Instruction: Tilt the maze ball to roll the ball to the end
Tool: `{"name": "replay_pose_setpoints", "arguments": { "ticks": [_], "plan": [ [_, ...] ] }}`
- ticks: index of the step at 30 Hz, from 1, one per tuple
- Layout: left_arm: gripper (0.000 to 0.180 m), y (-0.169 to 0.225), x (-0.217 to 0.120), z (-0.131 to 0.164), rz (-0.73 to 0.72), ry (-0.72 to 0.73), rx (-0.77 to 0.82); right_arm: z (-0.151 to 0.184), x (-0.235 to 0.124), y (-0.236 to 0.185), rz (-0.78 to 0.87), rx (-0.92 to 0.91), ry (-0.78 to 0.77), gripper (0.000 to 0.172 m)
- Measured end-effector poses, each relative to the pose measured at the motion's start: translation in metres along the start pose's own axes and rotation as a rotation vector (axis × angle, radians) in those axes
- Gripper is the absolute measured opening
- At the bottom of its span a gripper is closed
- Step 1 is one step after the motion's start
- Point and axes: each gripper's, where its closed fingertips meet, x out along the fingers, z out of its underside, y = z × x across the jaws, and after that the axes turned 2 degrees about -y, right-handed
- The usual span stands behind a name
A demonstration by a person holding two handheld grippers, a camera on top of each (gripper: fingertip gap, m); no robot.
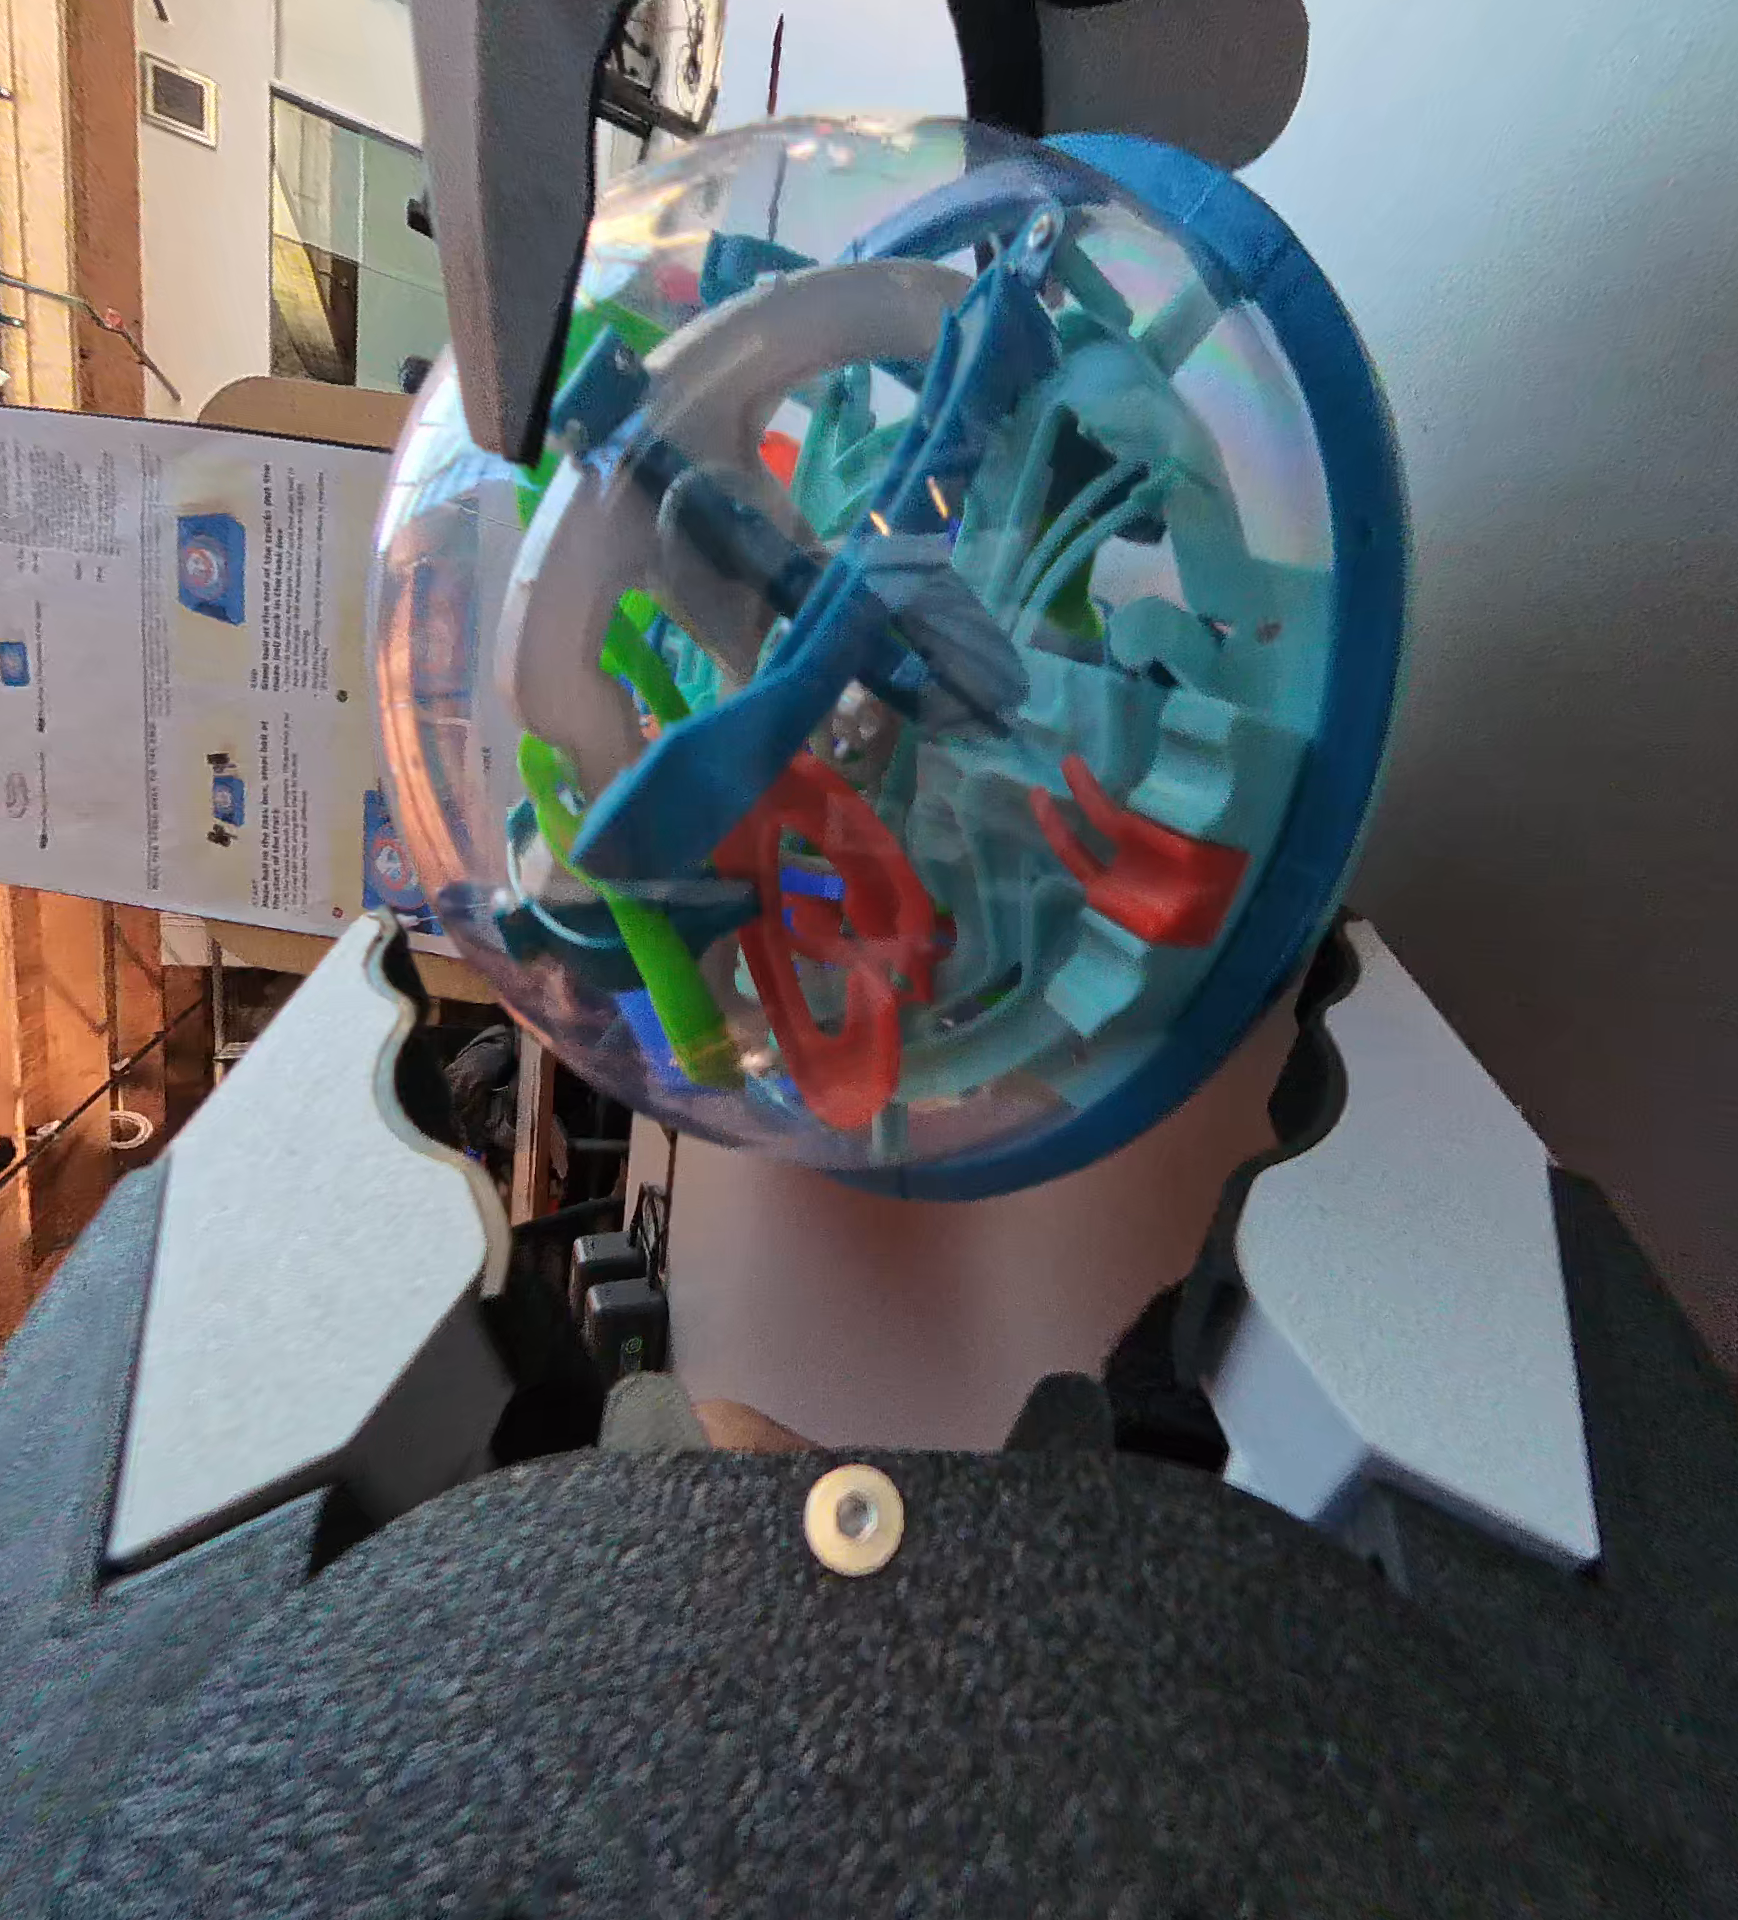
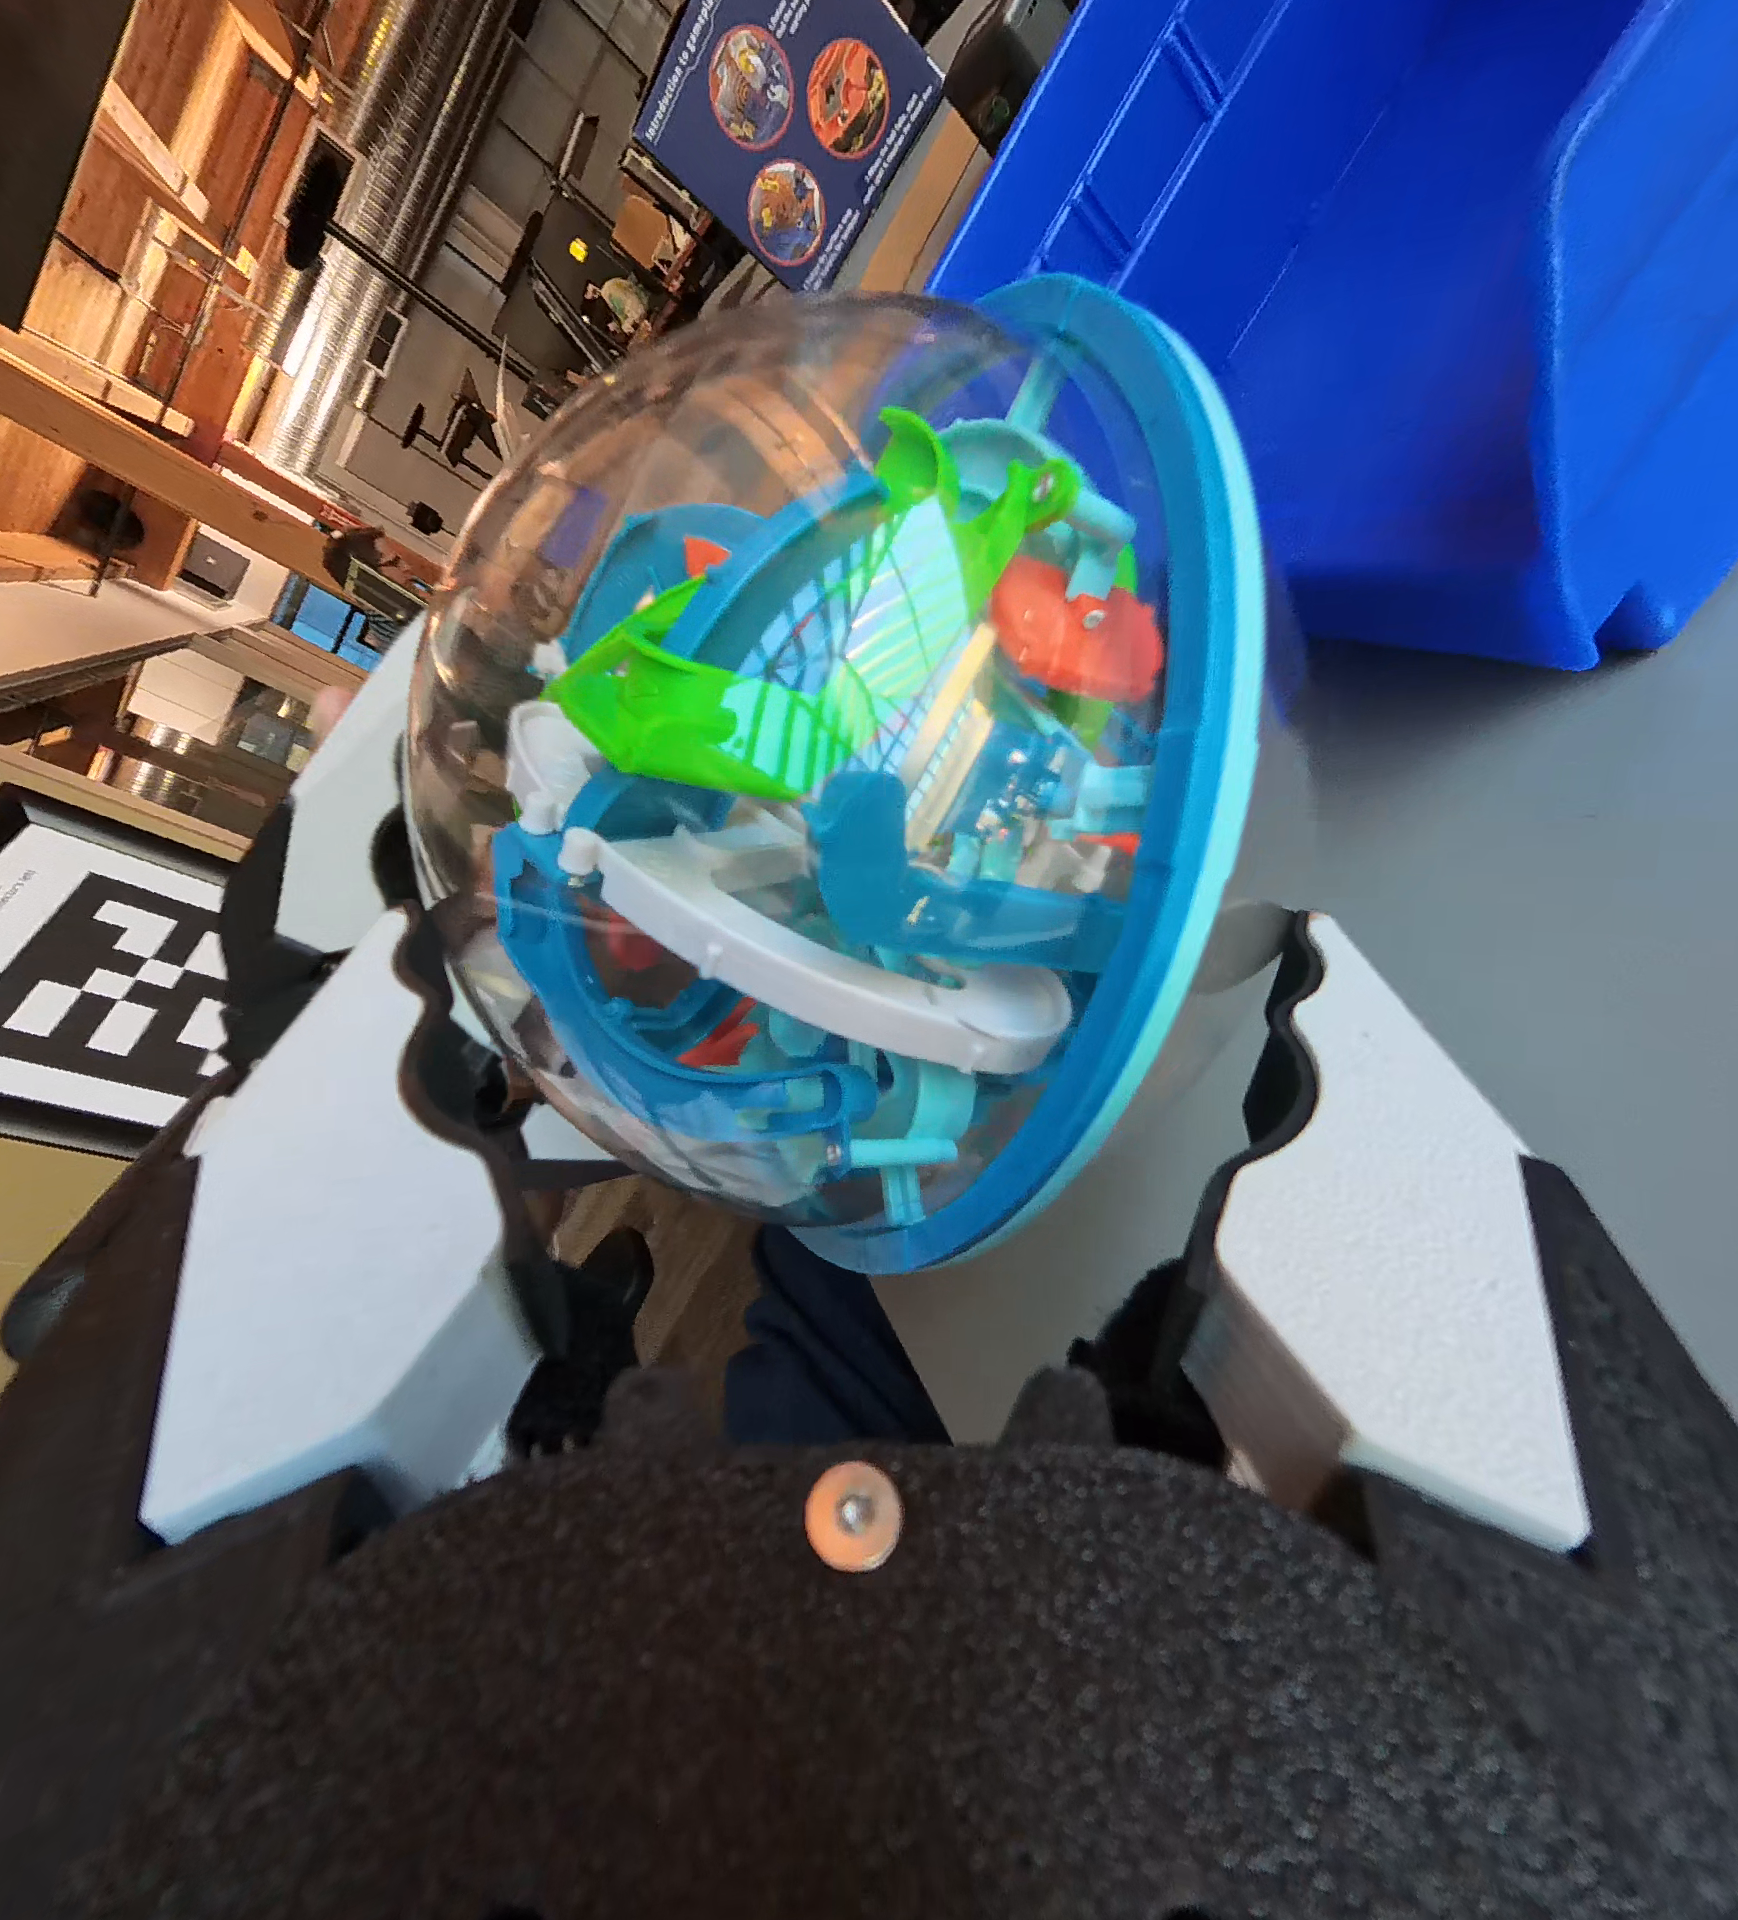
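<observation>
Above grey table (image 2: 1571, 935), both wide-spread tools (image 1: 869, 935) (image 2: 854, 956) clamp the maze ball (image 1: 886, 665) between their fingers.

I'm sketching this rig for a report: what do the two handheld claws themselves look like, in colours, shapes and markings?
Each claw, left and right, has two flat white fingers with wavy black inner pads. The body below is speckled dark grey on the left and black on the right, each with one round metal washer and screw. The right wrist view also shows a black-and-white square marker panel.
</observation>
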Motion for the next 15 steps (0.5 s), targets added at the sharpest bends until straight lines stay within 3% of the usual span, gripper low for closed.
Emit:
{"name": "replay_pose_setpoints", "arguments": {
  "ticks": [5,10,13,15],
  "plan": [
    [0.159,0.000,0.005,-0.002,0.031,0.044,-0.021,0.000,-0.003,-0.002,-0.039,0.003,-0.006,0.147],
    [0.159,-0.002,0.007,0.016,0.072,0.051,-0.107,0.001,-0.010,-0.011,-0.136,-0.083,-0.073,0.145],
    [0.158,-0.003,0.007,0.027,0.095,0.059,-0.143,-0.005,-0.024,-0.016,-0.218,-0.289,-0.095,0.144],
    [0.158,-0.004,0.007,0.032,0.112,0.068,-0.165,-0.014,-0.031,-0.001,-0.186,-0.469,-0.096,0.145]
  ]
}}
